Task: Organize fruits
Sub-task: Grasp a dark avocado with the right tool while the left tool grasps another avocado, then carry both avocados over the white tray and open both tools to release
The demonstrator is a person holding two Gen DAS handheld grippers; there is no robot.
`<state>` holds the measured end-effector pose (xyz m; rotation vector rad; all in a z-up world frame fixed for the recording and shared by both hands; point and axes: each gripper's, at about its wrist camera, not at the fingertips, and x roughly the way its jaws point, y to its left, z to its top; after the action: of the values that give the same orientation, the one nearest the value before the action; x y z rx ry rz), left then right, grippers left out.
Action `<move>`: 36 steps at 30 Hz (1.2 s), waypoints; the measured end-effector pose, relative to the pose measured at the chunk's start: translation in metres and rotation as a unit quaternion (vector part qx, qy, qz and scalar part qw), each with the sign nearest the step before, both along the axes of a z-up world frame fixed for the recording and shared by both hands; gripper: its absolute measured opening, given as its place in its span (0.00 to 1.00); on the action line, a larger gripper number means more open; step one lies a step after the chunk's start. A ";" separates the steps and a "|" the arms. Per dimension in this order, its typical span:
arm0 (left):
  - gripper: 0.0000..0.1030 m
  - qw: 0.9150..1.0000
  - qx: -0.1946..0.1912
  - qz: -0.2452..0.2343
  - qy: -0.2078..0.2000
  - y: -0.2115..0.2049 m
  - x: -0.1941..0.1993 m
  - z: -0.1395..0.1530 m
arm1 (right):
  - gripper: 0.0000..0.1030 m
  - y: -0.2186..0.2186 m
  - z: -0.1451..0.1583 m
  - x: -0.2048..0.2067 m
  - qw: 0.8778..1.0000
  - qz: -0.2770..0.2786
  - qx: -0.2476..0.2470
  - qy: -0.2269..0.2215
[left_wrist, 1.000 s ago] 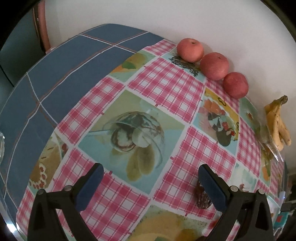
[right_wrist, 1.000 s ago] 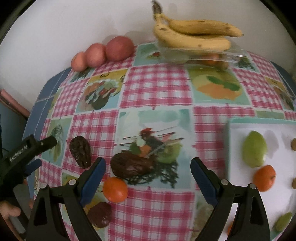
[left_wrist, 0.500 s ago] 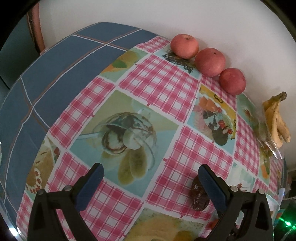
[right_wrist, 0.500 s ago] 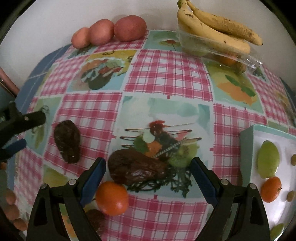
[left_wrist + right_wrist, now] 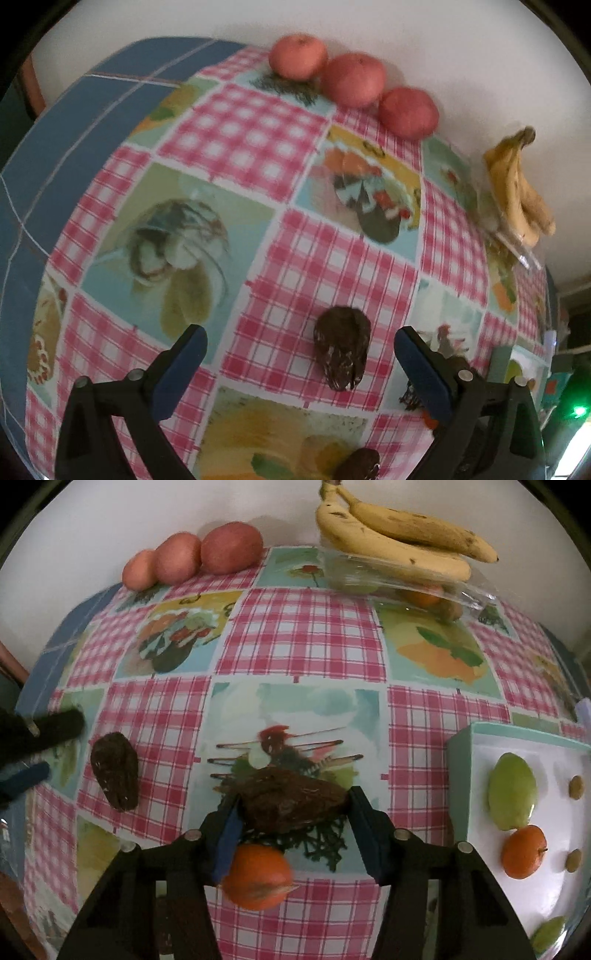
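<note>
So the right gripper [image 5: 291, 808] is straddling the big dark wrinkly fruit [image 5: 291, 801] that's lying on the checkered tablecloth [image 5: 303, 638], and its jaws are closing on it right now; the tips look to be right at the fruit's two ends, though it's hard to say if they're properly squeezing yet. The thing that matters here: the fruit's long axis runs left to right in the right wrist view, straight across the gap from one finger to the other, so it's getting pinched end to end and not across its narrow waist. Feels like a grip that could let it swivel or pop out when it's lifted. An orange [image 5: 256, 877] sits just beside it on the near side, partly under the left finger, so that might get nudged. The white tray [image 5: 458, 775] with a green fruit [image 5: 511, 794] already on it is off to the right, probably where this one's headed. Meanwhile the left gripper [image 5: 299, 354] is wide open with nothing held, hovering over a second, smaller dark fruit [image 5: 341, 350] that lies between its fingers but nearer the right one, long axis pointing away from the camera
</note>
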<state>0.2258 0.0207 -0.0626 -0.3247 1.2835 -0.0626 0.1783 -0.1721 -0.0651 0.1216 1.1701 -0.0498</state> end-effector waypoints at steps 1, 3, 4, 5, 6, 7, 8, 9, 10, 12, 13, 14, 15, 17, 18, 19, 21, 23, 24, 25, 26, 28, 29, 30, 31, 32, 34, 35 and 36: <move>0.98 1.000 -0.001 -0.002 0.004 -0.002 0.000 -0.003 | 0.56 -0.003 0.000 0.000 1.000 -0.003 0.000 0.001; 0.88 1.000 -0.003 -0.005 0.011 -0.003 0.000 -0.007 | 0.56 -0.006 0.000 0.000 1.000 -0.006 0.001 0.000; 0.86 1.000 -0.004 -0.005 0.016 -0.004 0.000 -0.009 | 0.56 -0.008 0.000 0.001 1.000 -0.008 0.004 -0.001; 0.82 1.000 -0.005 -0.005 0.022 -0.005 0.000 -0.011 | 0.56 -0.010 0.000 0.001 1.000 -0.010 0.006 -0.001; 0.82 1.000 -0.005 -0.006 0.024 -0.007 0.000 -0.013 | 0.56 -0.014 0.000 0.001 1.000 -0.014 0.008 -0.002; 0.81 1.000 0.000 -0.008 0.022 -0.008 0.000 -0.013 | 0.56 -0.016 0.000 0.002 1.000 -0.018 0.010 -0.002; 0.79 1.000 0.005 -0.013 0.022 -0.010 -0.001 -0.013 | 0.56 -0.019 -0.001 0.003 1.000 -0.022 0.013 -0.003; 0.79 1.000 0.008 -0.016 0.021 -0.012 -0.001 -0.013 | 0.56 -0.022 -0.001 0.004 1.000 -0.024 0.015 -0.004; 0.79 0.999 0.015 -0.020 0.020 -0.014 -0.002 -0.013 | 0.56 -0.024 -0.001 0.004 1.000 -0.026 0.016 -0.004; 0.79 0.999 0.032 -0.027 0.016 -0.020 -0.003 -0.014 | 0.56 -0.027 0.001 0.000 0.999 -0.029 0.018 -0.005; 0.79 0.999 0.043 -0.030 0.013 -0.023 -0.003 -0.015 | 0.56 -0.028 0.001 0.000 0.999 -0.031 0.019 -0.005; 0.72 0.998 0.053 -0.033 0.010 -0.026 -0.004 -0.015 | 0.56 -0.027 -0.001 0.001 0.999 -0.031 0.019 -0.005; 0.58 0.998 0.061 -0.036 0.006 -0.028 -0.004 -0.014 | 0.56 -0.028 0.000 0.001 0.999 -0.031 0.019 -0.005; 0.37 0.998 0.057 -0.040 0.003 -0.030 -0.003 -0.012 | 0.56 -0.028 0.000 0.000 0.999 -0.030 0.019 -0.005; 0.35 0.998 0.048 -0.040 0.004 -0.029 -0.003 -0.012 | 0.56 -0.029 0.000 0.000 0.999 -0.031 0.019 -0.005; 0.35 0.998 0.043 -0.041 0.003 -0.029 -0.004 -0.011 | 0.56 -0.030 0.001 -0.001 0.999 -0.031 0.020 -0.005; 0.34 0.998 0.044 -0.046 0.002 -0.029 -0.005 -0.011 | 0.56 -0.030 0.000 0.000 0.999 -0.032 0.021 -0.005; 0.34 0.998 0.035 -0.045 0.005 -0.029 -0.006 -0.011 | 0.56 -0.030 -0.001 0.000 0.999 -0.035 0.021 -0.005; 0.34 0.999 0.026 -0.044 0.008 -0.029 -0.006 -0.010 | 0.56 -0.031 -0.001 0.000 0.999 -0.036 0.022 -0.004; 0.34 0.999 0.016 -0.042 0.010 -0.027 -0.009 -0.009 | 0.56 -0.030 0.000 -0.002 0.999 -0.039 0.024 -0.004; 0.34 0.999 0.013 -0.041 0.008 -0.023 -0.015 -0.007 | 0.56 -0.031 0.000 -0.003 0.999 -0.042 0.026 -0.004; 0.34 0.999 0.017 -0.040 0.002 -0.024 -0.021 0.001 | 0.56 -0.033 0.001 -0.005 0.999 -0.043 0.029 -0.003; 0.34 0.999 0.017 -0.039 -0.002 -0.022 -0.023 0.005 | 0.56 -0.034 0.002 -0.007 0.999 -0.043 0.032 -0.002; 0.34 0.999 0.014 -0.037 -0.006 -0.021 -0.026 0.010 | 0.56 -0.034 0.003 -0.008 0.999 -0.044 0.032 -0.003; 0.34 0.999 0.010 -0.036 -0.010 -0.018 -0.029 0.013 | 0.56 -0.034 0.004 -0.010 0.998 -0.045 0.032 -0.004; 0.34 0.999 0.008 -0.035 -0.014 -0.017 -0.031 0.018 | 0.56 -0.034 0.007 -0.012 0.998 -0.046 0.033 -0.006; 0.34 0.999 0.007 -0.037 -0.026 -0.017 -0.040 0.029 | 0.56 -0.036 0.015 -0.017 0.998 -0.049 0.040 -0.013; 0.34 0.999 0.008 -0.037 -0.031 -0.017 -0.044 0.035 | 0.56 -0.036 0.019 -0.020 0.998 -0.050 0.042 -0.015; 0.34 0.999 0.008 -0.038 -0.036 -0.017 -0.047 0.040 | 0.56 -0.037 0.024 -0.022 0.997 -0.052 0.045 -0.019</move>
<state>0.1788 0.0035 -0.0230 -0.2566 1.2236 -0.1281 0.1561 -0.2091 -0.0414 0.2620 1.1280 -0.0860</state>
